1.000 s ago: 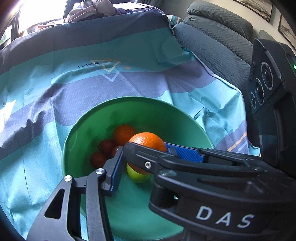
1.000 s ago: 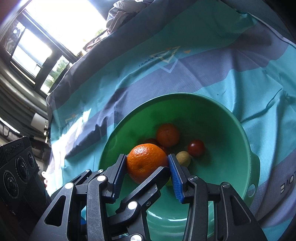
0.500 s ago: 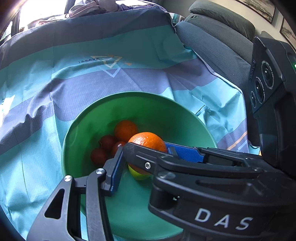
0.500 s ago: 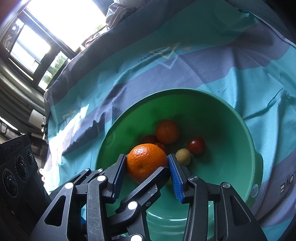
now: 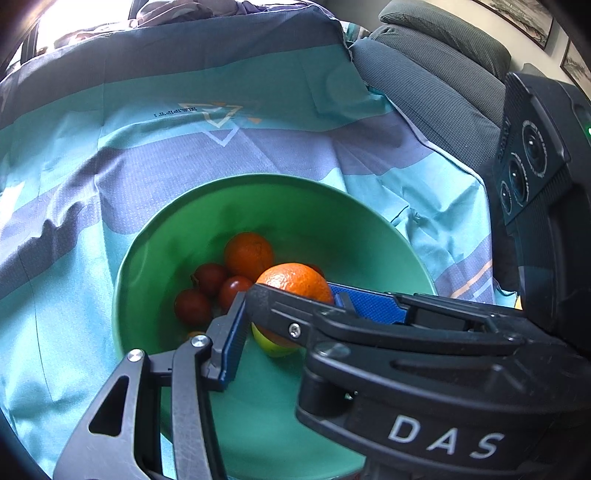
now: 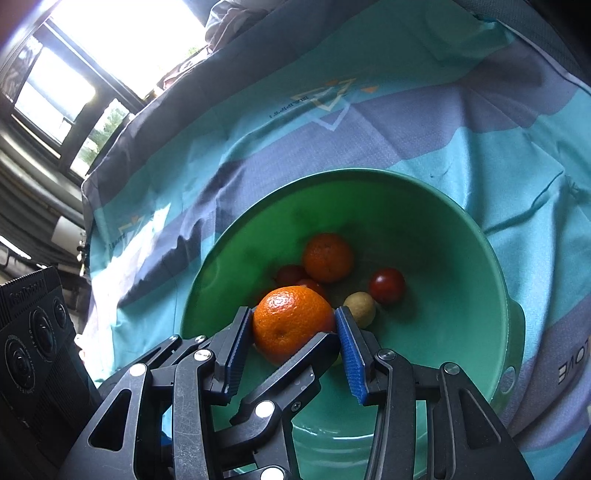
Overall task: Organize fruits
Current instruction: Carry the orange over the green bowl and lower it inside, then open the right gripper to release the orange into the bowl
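Observation:
A green bowl (image 5: 140,258) (image 6: 461,229) sits on a teal and purple cloth. It holds an orange (image 5: 248,254) (image 6: 328,257), small red fruits (image 5: 194,306) (image 6: 387,285) and a yellow-green fruit (image 5: 271,345) (image 6: 360,309). My right gripper (image 6: 293,328) is shut on a second orange (image 6: 291,321) (image 5: 295,280) and holds it above the bowl's near side. In the left wrist view the right gripper crosses in front; only my left finger (image 5: 231,332) shows, beside the orange, and its other finger is hidden.
The cloth (image 5: 110,147) covers the surface around the bowl. A grey sofa cushion (image 5: 424,74) lies at the back right. A window (image 6: 74,74) and crumpled clothes (image 6: 229,22) are at the far edge.
Both grippers have moved a little lower and nearer over the bowl. The right gripper's hold on the orange has not changed.

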`<action>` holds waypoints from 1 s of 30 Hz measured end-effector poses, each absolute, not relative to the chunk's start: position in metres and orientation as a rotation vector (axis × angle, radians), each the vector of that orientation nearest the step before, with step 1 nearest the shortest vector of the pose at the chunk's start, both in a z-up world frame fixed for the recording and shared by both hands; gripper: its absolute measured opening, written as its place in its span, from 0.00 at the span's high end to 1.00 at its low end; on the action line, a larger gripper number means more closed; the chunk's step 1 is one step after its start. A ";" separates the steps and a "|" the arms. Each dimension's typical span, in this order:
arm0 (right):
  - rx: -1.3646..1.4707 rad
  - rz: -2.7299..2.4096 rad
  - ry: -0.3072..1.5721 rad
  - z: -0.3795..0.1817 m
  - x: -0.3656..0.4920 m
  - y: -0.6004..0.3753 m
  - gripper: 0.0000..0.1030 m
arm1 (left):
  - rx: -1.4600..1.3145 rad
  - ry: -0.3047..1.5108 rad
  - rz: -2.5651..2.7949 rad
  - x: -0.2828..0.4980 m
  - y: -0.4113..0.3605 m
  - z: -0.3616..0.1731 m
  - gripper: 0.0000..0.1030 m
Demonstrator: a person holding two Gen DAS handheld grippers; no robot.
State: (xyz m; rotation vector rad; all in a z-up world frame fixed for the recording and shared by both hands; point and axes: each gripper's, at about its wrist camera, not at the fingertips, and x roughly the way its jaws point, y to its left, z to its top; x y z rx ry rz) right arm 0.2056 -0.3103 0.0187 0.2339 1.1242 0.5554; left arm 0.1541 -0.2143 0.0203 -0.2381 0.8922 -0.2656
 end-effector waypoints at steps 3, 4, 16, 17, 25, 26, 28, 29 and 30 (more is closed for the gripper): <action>0.233 0.551 1.132 0.017 0.207 -0.310 0.53 | -0.241 0.898 -0.268 0.155 -0.215 0.019 0.56; 0.233 0.551 1.134 0.017 0.207 -0.310 0.53 | -0.242 0.899 -0.269 0.155 -0.215 0.019 0.56; 0.218 0.510 1.138 0.016 0.207 -0.311 0.53 | -0.243 0.924 -0.268 0.159 -0.215 0.015 0.55; 0.215 0.508 1.135 0.016 0.207 -0.311 0.53 | -0.243 0.926 -0.268 0.159 -0.215 0.015 0.54; 0.200 0.463 1.099 0.023 0.203 -0.315 0.53 | -0.226 0.929 -0.246 0.153 -0.213 0.024 0.49; 0.204 0.464 1.095 0.023 0.204 -0.315 0.53 | -0.219 0.923 -0.236 0.152 -0.213 0.026 0.45; 0.209 0.459 1.085 0.025 0.203 -0.318 0.53 | -0.204 0.906 -0.218 0.147 -0.213 0.031 0.42; 0.209 0.454 1.077 0.027 0.203 -0.318 0.53 | -0.198 0.898 -0.213 0.145 -0.213 0.034 0.41; 0.209 0.449 1.066 0.029 0.201 -0.320 0.53 | -0.192 0.891 -0.208 0.143 -0.214 0.036 0.39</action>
